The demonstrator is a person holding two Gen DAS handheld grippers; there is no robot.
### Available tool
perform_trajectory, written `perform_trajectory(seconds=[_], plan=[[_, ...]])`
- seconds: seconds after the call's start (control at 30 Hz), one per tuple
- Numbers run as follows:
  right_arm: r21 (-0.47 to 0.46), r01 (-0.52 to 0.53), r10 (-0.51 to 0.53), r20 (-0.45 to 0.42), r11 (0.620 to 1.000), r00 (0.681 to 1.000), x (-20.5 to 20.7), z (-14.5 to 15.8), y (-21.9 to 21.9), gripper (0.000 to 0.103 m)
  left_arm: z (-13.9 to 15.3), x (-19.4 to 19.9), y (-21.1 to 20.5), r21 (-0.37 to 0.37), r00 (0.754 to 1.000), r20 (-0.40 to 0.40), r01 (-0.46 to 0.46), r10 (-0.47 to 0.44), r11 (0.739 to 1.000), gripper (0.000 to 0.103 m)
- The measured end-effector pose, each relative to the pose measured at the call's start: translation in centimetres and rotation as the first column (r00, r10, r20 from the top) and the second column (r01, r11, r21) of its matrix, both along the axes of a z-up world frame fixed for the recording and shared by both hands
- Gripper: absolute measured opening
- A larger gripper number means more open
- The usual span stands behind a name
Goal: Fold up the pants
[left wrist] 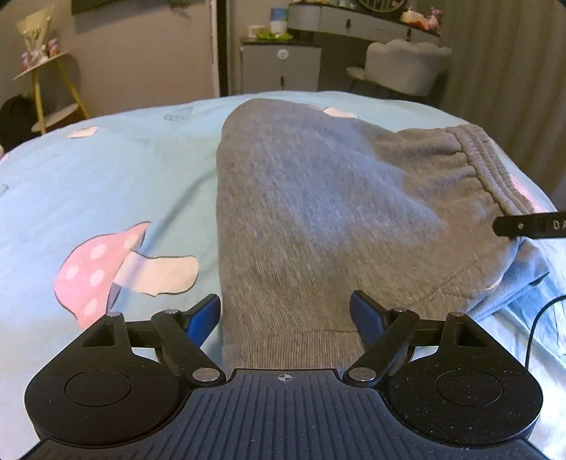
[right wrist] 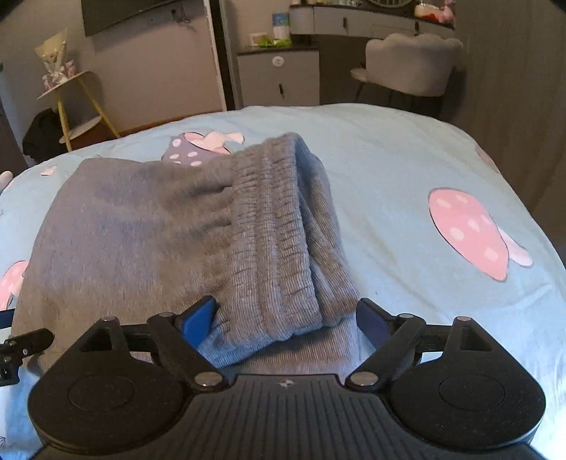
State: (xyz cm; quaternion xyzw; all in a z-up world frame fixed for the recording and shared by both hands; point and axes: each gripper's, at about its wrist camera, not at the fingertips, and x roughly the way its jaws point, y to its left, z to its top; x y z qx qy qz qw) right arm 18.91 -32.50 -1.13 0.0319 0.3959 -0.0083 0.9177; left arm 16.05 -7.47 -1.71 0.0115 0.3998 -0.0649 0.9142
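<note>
Grey sweatpants [left wrist: 311, 219] lie folded on a light blue bed sheet [left wrist: 106, 184]. In the left wrist view my left gripper [left wrist: 286, 315] is open, its blue fingers either side of the ribbed cuff end nearest me. The elastic waistband [left wrist: 484, 170] lies at the right. In the right wrist view my right gripper [right wrist: 286, 320] is open, its fingers straddling the near end of the ribbed waistband [right wrist: 272, 230], which lies on top of the folded pants [right wrist: 123, 230]. Neither gripper holds the cloth. The tip of the right gripper shows at the right edge of the left view [left wrist: 530, 226].
The sheet has pink mushroom prints [left wrist: 106, 269] [right wrist: 470, 233]. Beyond the bed stand a yellow-legged side table [right wrist: 70, 95], a grey cabinet [right wrist: 279, 78], a padded chair [right wrist: 410, 67] and a dresser [left wrist: 353, 21]. A black cable [left wrist: 537, 318] lies at the right.
</note>
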Motion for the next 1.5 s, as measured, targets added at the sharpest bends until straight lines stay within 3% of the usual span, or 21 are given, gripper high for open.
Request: perform_trajectory(seconds=[0.1,0.2,0.4,0.63,0.73,0.87,0.97,1.07,1.17,1.3,1.4,1.5], plan=[[-0.003,0.03,-0.03,0.062,1.0,0.998,-1.5,0.9,1.0,0.085,0.8,0.1,-0.2,-0.009,1.0,0.001,-0.013,0.013,1.0,0.085],[-0.009,-0.002,0.003,0.1,1.0,0.995,-3.5,1.2,1.9,0.085,1.2,-0.8,-0.5,-0.014,1.0,0.009,0.006,-0.006,1.0,0.085],[-0.026,0.01,-0.009,0.038,1.0,0.999,-5.2,-0.3,2.3,0.085,1.1,-2.5,-1.9,0.029,0.999,0.012,0.041,-0.041,0.999,0.086],[-0.113,0.057,-0.06,-0.022,0.992,0.998,-6.1,-1.9,1.7,0.085,0.6,-2.8,-2.3,0.064,0.998,0.008,0.06,-0.06,0.996,0.088],[-0.161,0.068,-0.071,-0.015,0.985,0.997,-7.3,-1.6,2.0,0.086,-0.4,-2.7,-2.0,0.117,0.999,-0.025,0.031,-0.028,0.993,0.088],[-0.15,0.019,-0.02,-0.005,0.989,1.0,-9.9,-0.8,2.8,0.091,-1.2,-3.4,-0.9,0.07,0.996,-0.091,0.019,-0.012,0.997,0.088],[-0.137,-0.065,0.064,-0.012,0.988,0.998,-12.7,-0.3,4.3,0.097,-0.8,-5.1,-0.1,0.028,0.996,-0.083,0.015,-0.012,0.999,0.095],[-0.125,-0.164,0.157,-0.066,0.978,0.985,-15.4,-0.4,6.3,0.098,-0.2,-7.3,0.1,0.019,0.997,-0.076,0.019,-0.018,1.0,0.096],[-0.14,-0.199,0.187,-0.097,0.97,0.978,-17.3,-0.2,8.2,0.099,0.3,-9.7,0.1,0.02,0.998,-0.055,0.016,-0.015,1.0,0.097],[-0.165,-0.168,0.162,-0.054,0.972,0.985,-18.9,1.2,9.5,0.099,1.0,-12.6,-0.3,0.042,1.0,-0.013,0.029,-0.028,0.999,0.1],[-0.17,-0.045,0.044,-0.009,0.984,0.999,-20.0,2.2,9.3,0.099,1.8,-14.1,-0.5,0.057,0.999,0.005,0.036,-0.036,0.998,0.1],[-0.268,0.041,-0.05,-0.029,0.963,0.998,-20.4,2.8,9.9,0.099,3.1,-15.1,-0.3,0.06,1.0,0.025,0.017,-0.019,0.998,0.1]])
